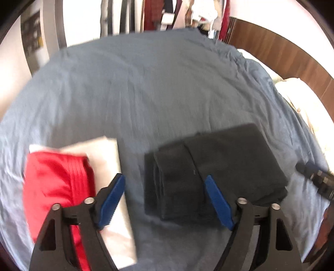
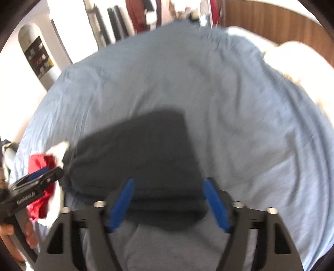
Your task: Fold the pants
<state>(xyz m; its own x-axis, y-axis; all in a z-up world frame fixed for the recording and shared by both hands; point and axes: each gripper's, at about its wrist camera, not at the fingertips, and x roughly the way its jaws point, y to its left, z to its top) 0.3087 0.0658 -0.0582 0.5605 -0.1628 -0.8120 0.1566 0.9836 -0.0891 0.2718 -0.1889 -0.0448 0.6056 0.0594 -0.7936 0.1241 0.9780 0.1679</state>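
Note:
The dark pants (image 1: pixel 219 166) lie folded into a thick rectangle on the blue bedsheet (image 1: pixel 146 93). My left gripper (image 1: pixel 165 181) hovers open over the bundle's left end, its blue pads wide apart and holding nothing. From the right wrist view the pants (image 2: pixel 142 150) fill the middle. My right gripper (image 2: pixel 168 183) is open, its pads straddling the bundle's near edge without pressing on it. The left gripper (image 2: pixel 48 175) shows at the left edge of that view, the right gripper (image 1: pixel 313 175) at the right edge of the left wrist view.
A folded red garment (image 1: pixel 56 181) lies on a folded white one (image 1: pixel 108 154) just left of the pants. Pale pillows (image 1: pixel 298 98) and a wooden headboard (image 1: pixel 292 54) are at the right. Hanging clothes (image 1: pixel 158 14) are beyond the bed's far edge.

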